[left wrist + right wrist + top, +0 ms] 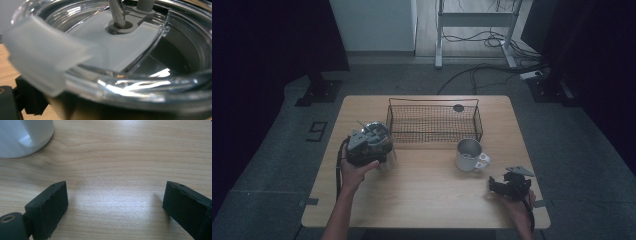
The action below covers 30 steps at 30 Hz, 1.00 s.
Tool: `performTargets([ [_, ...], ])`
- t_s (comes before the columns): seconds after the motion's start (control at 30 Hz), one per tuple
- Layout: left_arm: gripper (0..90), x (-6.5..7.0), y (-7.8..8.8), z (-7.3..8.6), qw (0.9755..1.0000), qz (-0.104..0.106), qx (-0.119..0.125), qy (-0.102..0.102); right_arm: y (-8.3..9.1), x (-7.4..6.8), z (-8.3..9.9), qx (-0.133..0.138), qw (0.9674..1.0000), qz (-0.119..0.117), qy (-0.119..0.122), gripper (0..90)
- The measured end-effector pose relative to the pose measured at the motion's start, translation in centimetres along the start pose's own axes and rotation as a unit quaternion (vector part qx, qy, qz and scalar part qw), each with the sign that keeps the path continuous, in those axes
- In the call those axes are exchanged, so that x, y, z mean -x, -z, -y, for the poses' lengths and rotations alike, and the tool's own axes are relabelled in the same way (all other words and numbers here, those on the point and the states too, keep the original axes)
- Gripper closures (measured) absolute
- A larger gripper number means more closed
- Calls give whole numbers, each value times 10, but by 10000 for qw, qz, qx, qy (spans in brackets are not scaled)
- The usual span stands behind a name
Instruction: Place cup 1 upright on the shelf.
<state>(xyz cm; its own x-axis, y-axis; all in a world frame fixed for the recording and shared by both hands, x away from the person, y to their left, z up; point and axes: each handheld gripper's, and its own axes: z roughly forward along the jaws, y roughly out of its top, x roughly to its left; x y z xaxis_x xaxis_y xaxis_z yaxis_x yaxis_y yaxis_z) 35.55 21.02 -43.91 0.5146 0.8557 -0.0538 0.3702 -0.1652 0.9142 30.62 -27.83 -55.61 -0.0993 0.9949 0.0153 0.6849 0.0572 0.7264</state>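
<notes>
A clear lidded tumbler (379, 136) is gripped by the left tool (364, 145) near the worktop's (422, 195) left edge, beside the wire basket's (434, 122) left end, probably so that it can be lifted over the rim. Its lid (117, 47) is seen close up. The right tool (507, 186) is rested open and empty by the front right corner, near the white mug (469, 155), seemingly kept in reserve.
</notes>
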Motion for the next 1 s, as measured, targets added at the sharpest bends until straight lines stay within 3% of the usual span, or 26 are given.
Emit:
performTargets([
  [1.0,39,8,3,-33,9998,52,190,-54,0,0,0,-1,10000,11,0,60],
])
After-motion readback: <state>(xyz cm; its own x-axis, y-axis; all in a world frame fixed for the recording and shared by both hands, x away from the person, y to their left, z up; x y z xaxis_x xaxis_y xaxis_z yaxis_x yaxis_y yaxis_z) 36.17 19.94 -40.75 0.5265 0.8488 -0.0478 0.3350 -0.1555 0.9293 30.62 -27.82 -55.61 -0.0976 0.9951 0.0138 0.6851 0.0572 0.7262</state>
